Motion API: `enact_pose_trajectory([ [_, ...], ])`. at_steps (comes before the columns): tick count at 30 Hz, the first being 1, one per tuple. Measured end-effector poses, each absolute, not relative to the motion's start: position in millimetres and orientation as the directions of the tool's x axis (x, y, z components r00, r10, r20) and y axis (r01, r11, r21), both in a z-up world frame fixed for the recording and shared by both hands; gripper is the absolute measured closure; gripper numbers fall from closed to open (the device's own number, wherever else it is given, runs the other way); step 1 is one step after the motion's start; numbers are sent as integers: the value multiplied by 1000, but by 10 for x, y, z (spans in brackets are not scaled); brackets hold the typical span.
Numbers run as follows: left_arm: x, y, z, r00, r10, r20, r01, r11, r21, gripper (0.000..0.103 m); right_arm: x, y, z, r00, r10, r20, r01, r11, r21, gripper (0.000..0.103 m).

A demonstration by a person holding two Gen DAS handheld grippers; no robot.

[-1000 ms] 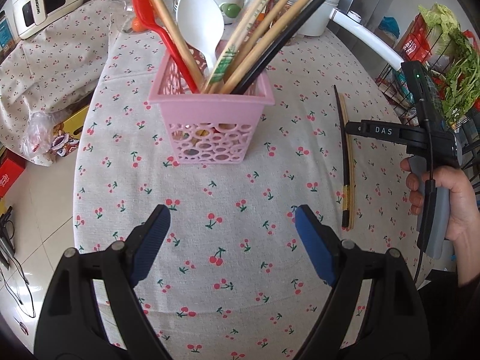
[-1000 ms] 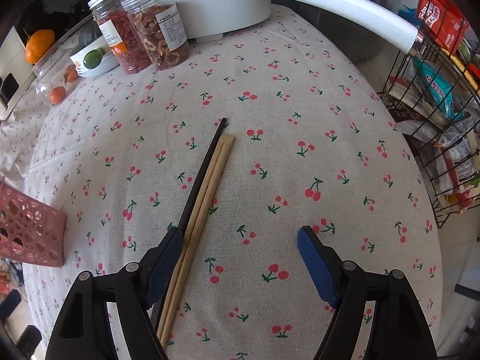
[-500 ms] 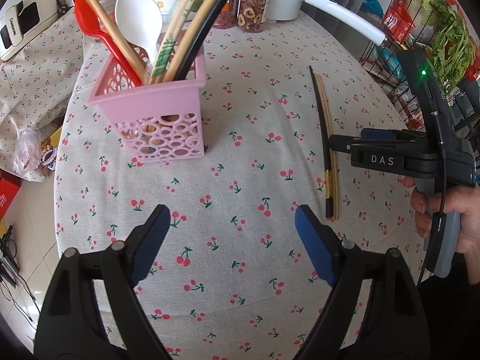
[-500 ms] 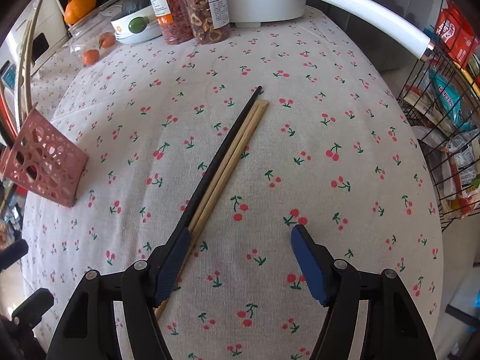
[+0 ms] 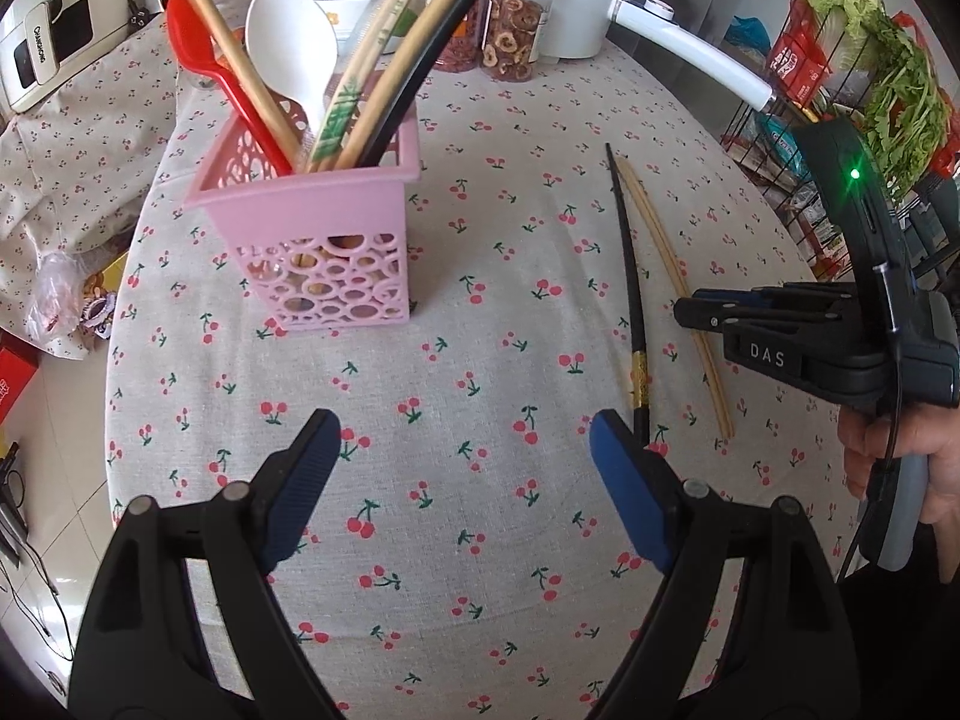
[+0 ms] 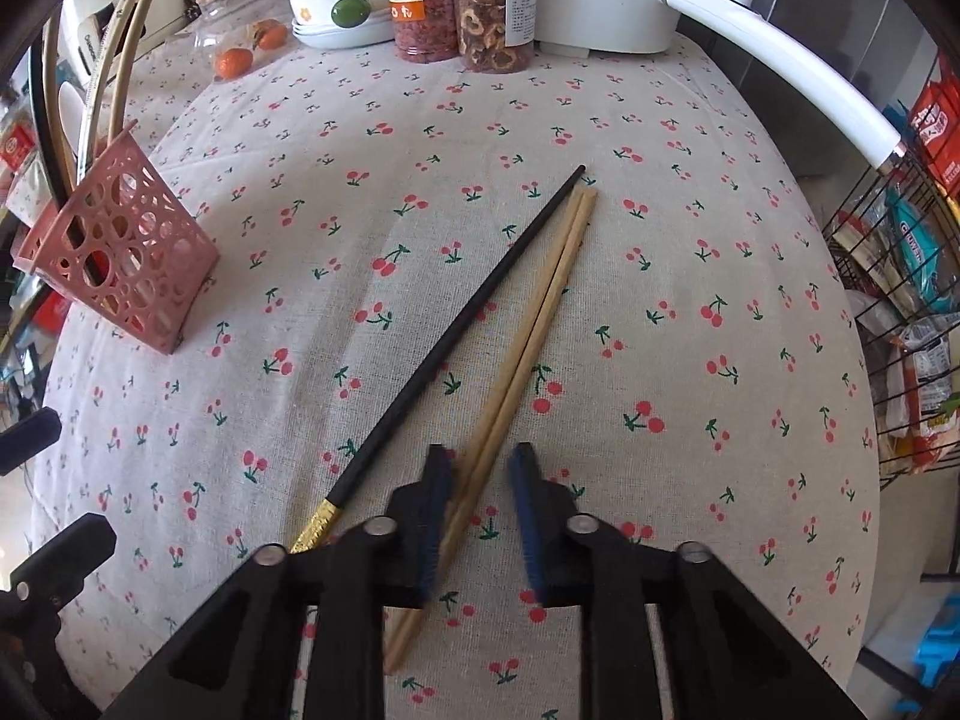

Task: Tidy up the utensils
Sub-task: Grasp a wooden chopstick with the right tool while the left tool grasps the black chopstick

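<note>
A pink perforated holder (image 5: 327,240) stands on the cherry-print tablecloth (image 5: 480,540), holding several chopsticks, a red spoon (image 5: 222,84) and a white spoon (image 5: 294,48); it also shows in the right wrist view (image 6: 120,252). A black chopstick (image 6: 456,336) and a pair of wooden chopsticks (image 6: 534,330) lie flat to its right. My right gripper (image 6: 480,480) is low over the cloth, its jaws narrowed around the wooden pair with a small gap left. My left gripper (image 5: 462,468) is open and empty, near the front of the table.
Two jars of dried food (image 6: 456,12), a white cooker with a long handle (image 6: 768,54), a bowl and oranges stand at the back. A wire rack of packets and greens (image 6: 900,276) is off the table's right edge.
My right gripper has dropped onto the wooden chopsticks and its jaws have narrowed from wide open. The wooden pair now lies apart from the black one. My left gripper has shifted right.
</note>
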State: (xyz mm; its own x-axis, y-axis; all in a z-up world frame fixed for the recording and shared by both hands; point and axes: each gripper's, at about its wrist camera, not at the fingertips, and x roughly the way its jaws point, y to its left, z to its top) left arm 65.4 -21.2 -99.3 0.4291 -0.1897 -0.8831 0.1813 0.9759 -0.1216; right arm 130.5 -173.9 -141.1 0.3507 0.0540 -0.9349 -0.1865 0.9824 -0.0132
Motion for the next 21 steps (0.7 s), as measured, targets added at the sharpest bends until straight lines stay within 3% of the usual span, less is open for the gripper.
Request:
enact_pose_trajectory([
  [3, 612, -359, -1020, 428, -221, -876, 226, 965, -133, 21, 1317, -1991, -1401, 310, 94, -946, -139, 989, 53, 94],
  [11, 885, -1053, -1136, 419, -240, -876, 341, 935, -94, 57, 1297, -2579, -1372, 254, 142, -957, -53, 990, 133, 94],
  [17, 1498, -1502, -1211, 437, -214, -874, 313, 947, -75, 72, 1253, -2852, -1372, 203, 203, -958, -45, 979, 198, 92],
  [19, 1707, -1548, -1218, 442, -196, -875, 286, 956, -70, 73, 1268, -2935, -1370, 199, 223, -954, -19, 975, 223, 89],
  [21, 1879, -1593, -1244, 439, -175, -881, 260, 964, -62, 73, 1302, -3008, -1332, 223, 238, -945, -2, 970, 244, 79],
])
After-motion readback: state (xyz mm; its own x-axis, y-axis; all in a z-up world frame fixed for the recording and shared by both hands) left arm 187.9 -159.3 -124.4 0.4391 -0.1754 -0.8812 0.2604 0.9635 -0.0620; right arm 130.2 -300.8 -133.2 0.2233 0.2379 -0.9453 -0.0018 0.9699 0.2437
